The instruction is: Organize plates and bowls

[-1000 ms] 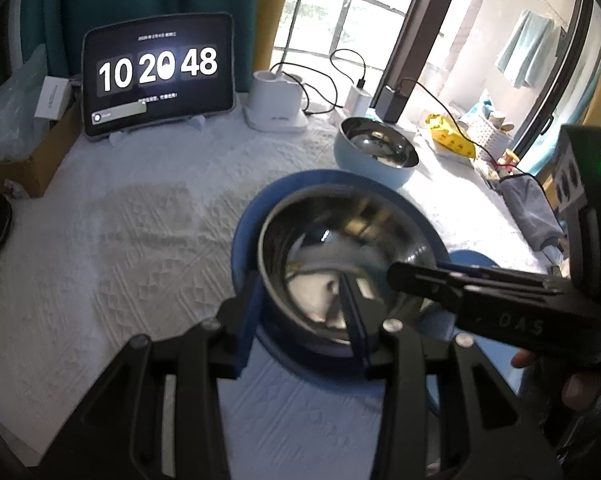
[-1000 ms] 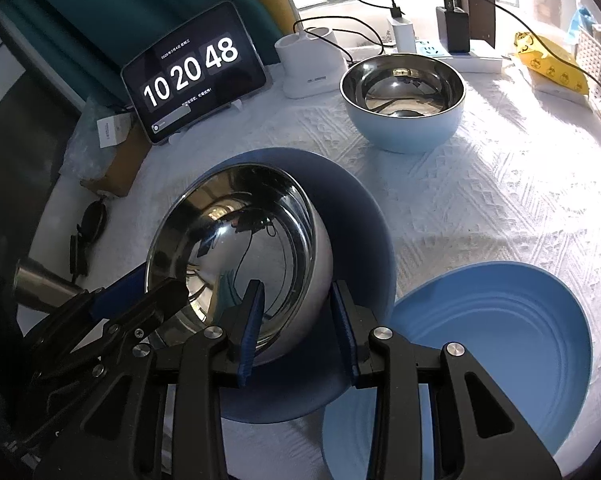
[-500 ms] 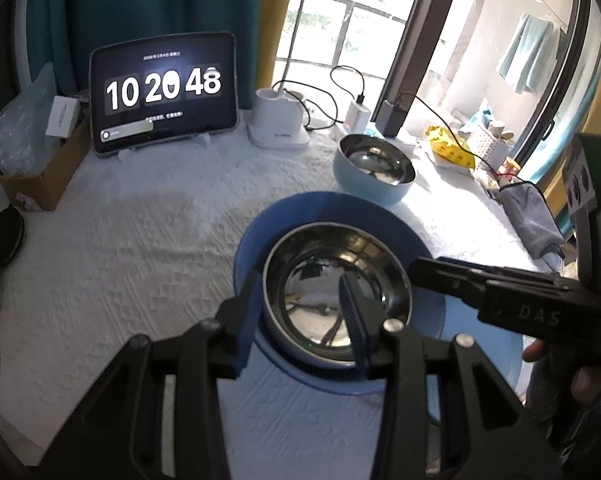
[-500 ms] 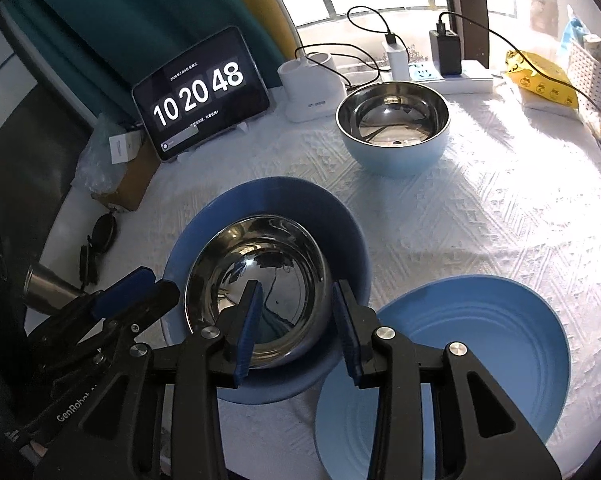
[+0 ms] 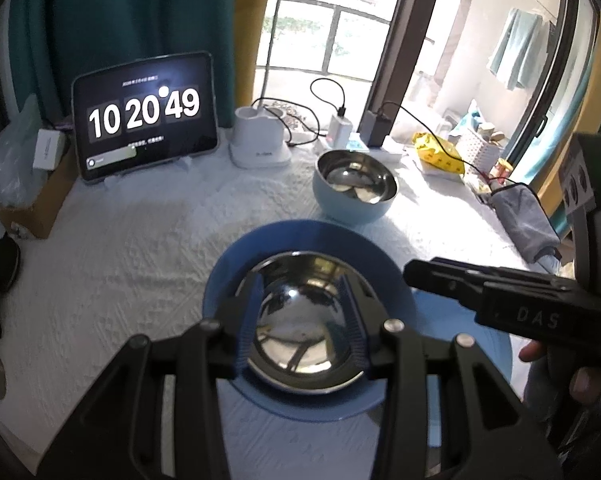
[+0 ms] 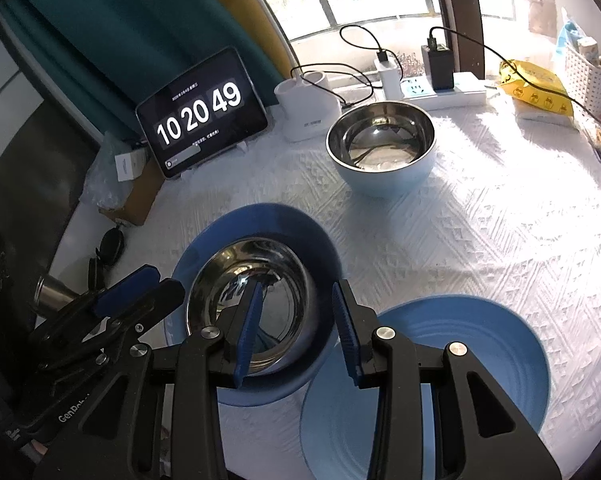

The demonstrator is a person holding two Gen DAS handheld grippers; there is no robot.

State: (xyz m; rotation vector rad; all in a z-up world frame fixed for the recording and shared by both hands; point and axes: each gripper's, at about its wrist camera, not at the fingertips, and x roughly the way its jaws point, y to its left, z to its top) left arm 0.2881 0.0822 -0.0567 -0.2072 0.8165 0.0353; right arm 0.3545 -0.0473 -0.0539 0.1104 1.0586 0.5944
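I see both my grippers, left [image 5: 302,322] and right [image 6: 298,330], fingers wide, holding nothing, above the steel bowl [image 6: 248,300] sitting in the dark plate [image 6: 320,248]; light plate [image 6: 480,360] beside, on desk [image 6: 460,240].

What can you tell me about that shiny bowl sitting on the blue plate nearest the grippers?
The steel bowl is round, with a mirror-bright inside that reflects the room. It looks empty and stands upright in the middle of the darker blue plate, which lies on the white tablecloth. Its outer wall looks pale. Both grippers hang above it, open, and neither appears to grip it.
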